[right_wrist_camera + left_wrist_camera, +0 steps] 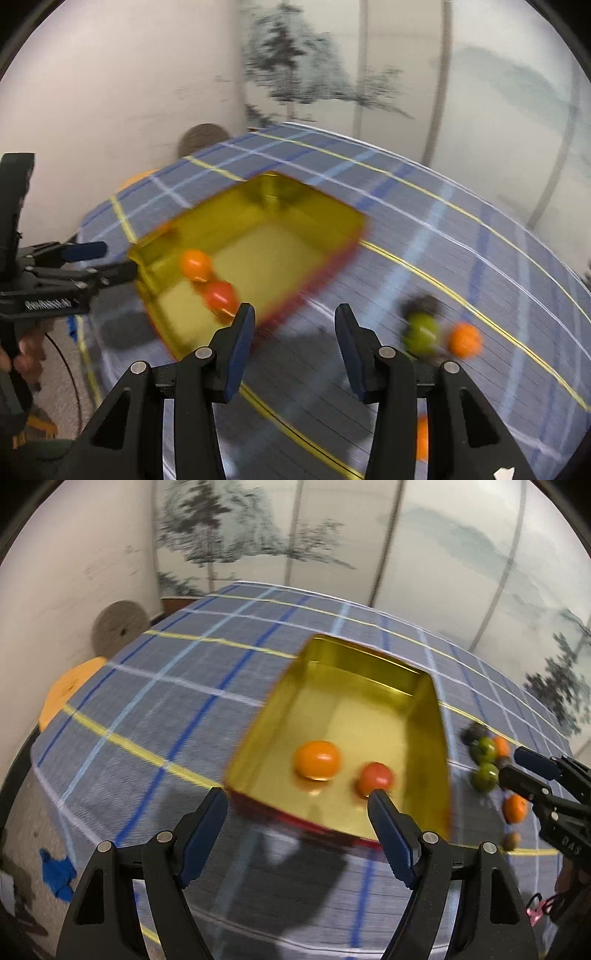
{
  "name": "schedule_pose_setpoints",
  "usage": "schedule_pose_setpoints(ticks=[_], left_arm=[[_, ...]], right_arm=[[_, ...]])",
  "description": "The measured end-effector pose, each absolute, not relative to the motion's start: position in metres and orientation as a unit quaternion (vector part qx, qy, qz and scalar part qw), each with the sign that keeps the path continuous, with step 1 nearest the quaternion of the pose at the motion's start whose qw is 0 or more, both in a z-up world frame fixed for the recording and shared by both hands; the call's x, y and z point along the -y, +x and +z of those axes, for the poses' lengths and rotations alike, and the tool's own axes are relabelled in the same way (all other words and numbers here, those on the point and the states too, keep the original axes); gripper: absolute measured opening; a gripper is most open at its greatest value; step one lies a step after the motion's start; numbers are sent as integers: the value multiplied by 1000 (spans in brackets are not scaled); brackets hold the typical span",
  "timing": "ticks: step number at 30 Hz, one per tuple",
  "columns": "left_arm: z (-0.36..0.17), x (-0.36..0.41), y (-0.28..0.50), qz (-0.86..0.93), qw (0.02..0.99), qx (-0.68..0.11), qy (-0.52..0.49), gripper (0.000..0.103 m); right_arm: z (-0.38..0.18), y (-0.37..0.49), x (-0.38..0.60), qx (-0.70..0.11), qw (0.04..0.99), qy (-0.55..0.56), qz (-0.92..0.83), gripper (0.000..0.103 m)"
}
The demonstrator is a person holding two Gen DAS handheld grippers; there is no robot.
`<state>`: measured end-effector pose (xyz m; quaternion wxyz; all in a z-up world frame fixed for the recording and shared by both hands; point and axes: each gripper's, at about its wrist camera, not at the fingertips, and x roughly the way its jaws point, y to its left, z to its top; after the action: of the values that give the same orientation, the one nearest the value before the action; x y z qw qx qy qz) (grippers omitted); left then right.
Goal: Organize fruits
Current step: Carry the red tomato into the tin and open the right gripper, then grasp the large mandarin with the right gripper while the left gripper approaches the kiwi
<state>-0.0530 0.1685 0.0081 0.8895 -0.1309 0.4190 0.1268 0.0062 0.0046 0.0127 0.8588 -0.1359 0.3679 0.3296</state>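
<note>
A gold tin box with a red outside (428, 716) (347, 229) sits on the plaid cloth. Inside lie an orange fruit (317, 760) (195, 264) and a red fruit (375, 777) (221, 295). My left gripper (299, 801) (107, 258) is open and empty at the box's near edge. My right gripper (293, 314) (513, 762) is open and empty just right of the box. Loose fruits lie on the cloth right of the box: green ones (484, 777) (421, 330), orange ones (515, 808) (464, 339), and a dark one (474, 733).
The blue plaid tablecloth (147, 716) covers the table. An orange disc (64, 692) and a brown disc (118, 627) stand by the white wall at the left. A painted folding screen (406, 535) stands behind the table. Blue tape (57, 871) lies on the floor.
</note>
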Motion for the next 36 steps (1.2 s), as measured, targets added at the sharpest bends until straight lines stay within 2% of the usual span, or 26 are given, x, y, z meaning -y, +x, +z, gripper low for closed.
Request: schedule_pose_setpoints(ticks=[10,22,25,36], left_arm=[[7,-107,-39,52,895,-432,-95,79],[0,-73,-35,25,892,-447,-70,79],[-3,-66,-33,21,890,-451,-64,79],[0,-37,-24,-9,891,-453,-45,79]], right_arm=[[-22,12,98,-428,869,-103,227,43],[-54,28,99,-456,857,-85,225,42],[-57,29,96,-462,853,-83,227,39],[-53,35,128,-437,878,-65,185,37]])
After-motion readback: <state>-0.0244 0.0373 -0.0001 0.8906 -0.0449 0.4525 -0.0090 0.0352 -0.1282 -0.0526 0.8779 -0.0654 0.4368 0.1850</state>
